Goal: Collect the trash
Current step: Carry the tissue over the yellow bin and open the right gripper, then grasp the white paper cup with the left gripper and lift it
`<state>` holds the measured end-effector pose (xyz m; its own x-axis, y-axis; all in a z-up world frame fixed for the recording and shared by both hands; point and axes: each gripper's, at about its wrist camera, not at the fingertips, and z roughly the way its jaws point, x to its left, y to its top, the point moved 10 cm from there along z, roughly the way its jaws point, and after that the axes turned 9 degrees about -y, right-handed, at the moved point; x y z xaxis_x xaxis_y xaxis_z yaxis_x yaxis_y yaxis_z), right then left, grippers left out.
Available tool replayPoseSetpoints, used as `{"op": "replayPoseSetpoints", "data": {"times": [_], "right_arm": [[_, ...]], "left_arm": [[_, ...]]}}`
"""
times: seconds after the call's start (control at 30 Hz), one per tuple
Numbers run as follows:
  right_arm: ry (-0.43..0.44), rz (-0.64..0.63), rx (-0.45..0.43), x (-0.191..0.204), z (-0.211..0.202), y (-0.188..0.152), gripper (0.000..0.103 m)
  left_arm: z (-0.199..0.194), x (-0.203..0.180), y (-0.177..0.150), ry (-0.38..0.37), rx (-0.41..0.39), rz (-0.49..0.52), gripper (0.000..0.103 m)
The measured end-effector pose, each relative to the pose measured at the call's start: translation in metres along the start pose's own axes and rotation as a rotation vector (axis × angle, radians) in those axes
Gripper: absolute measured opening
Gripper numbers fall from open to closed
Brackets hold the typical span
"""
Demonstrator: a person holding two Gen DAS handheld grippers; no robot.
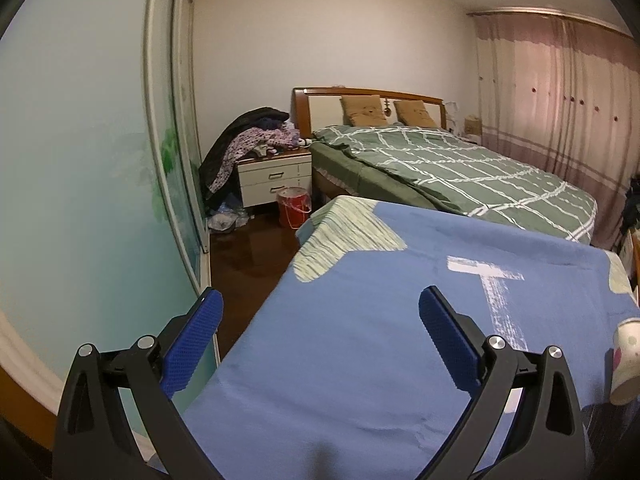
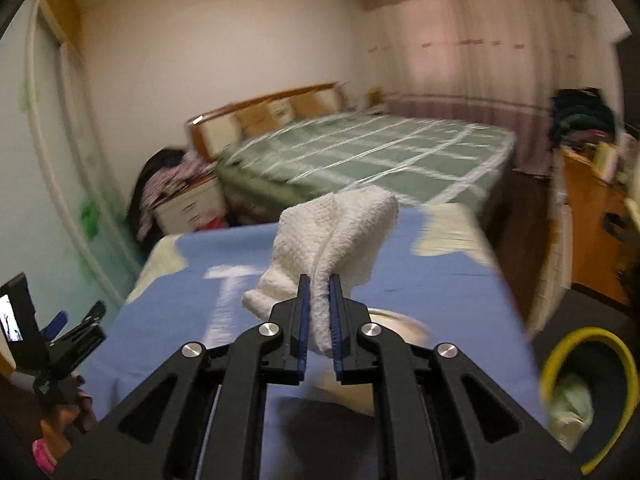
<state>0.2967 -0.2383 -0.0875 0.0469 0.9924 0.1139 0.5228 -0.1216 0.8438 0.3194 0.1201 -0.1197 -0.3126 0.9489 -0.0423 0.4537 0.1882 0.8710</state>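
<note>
Bedroom surroundings framed a blue cloth-covered bench (image 2: 420, 300), above which the crumpled white textured paper towel (image 2: 332, 236) was held, pinched by its lower fold in the nearly closed right gripper (image 2: 319, 280). Because most of the wad flopped free beyond the tips, a quick swing toward the yellow-rimmed dark trash bin (image 2: 588, 396) at lower right could probably shake it loose short of the rim. Off to the side, the left gripper (image 1: 320, 300) was spread wide and empty, with a patterned paper cup (image 1: 626, 360) on the bench near it.
</note>
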Motion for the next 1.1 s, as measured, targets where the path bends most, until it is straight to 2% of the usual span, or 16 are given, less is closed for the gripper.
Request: {"op": "replayPoseSetpoints", "data": {"times": [0.13, 0.3, 0.53, 0.63, 0.67, 0.7, 0.77, 0.83, 0.93, 1.1], "right_arm": [[-0.148, 0.093, -0.020, -0.082, -0.018, -0.013, 0.009], [-0.312, 0.212, 0.024, -0.175, -0.023, -0.046, 0.010], [-0.504, 0.327, 0.076, -0.262, -0.023, -0.082, 0.012], [-0.556, 0.355, 0.091, -0.275, -0.019, -0.093, 0.015], [-0.571, 0.364, 0.091, -0.280, -0.019, -0.096, 0.025], [-0.590, 0.370, 0.085, -0.283, -0.020, -0.099, 0.042], [-0.605, 0.374, 0.082, -0.285, -0.020, -0.101, 0.056], [-0.618, 0.373, 0.055, -0.285, -0.025, -0.099, 0.056], [-0.627, 0.354, 0.031, -0.282, -0.028, -0.094, 0.064], [-0.625, 0.326, 0.015, -0.276, -0.029, -0.088, 0.067]], "left_arm": [[-0.002, -0.013, -0.002, -0.020, 0.001, 0.038, 0.097], [-0.006, -0.025, -0.002, -0.037, -0.009, 0.075, 0.097], [-0.006, -0.033, -0.004, -0.056, 0.003, 0.092, 0.097], [-0.006, -0.037, -0.005, -0.061, 0.004, 0.103, 0.097], [-0.005, -0.038, -0.005, -0.063, 0.005, 0.106, 0.097], [-0.005, -0.040, -0.005, -0.067, 0.007, 0.110, 0.097], [-0.006, -0.045, -0.007, -0.081, 0.014, 0.116, 0.097], [-0.008, -0.051, -0.007, -0.105, 0.025, 0.121, 0.097], [-0.015, -0.068, -0.008, -0.161, 0.038, 0.128, 0.097], [-0.036, -0.131, -0.017, -0.351, 0.110, 0.187, 0.097]]}}
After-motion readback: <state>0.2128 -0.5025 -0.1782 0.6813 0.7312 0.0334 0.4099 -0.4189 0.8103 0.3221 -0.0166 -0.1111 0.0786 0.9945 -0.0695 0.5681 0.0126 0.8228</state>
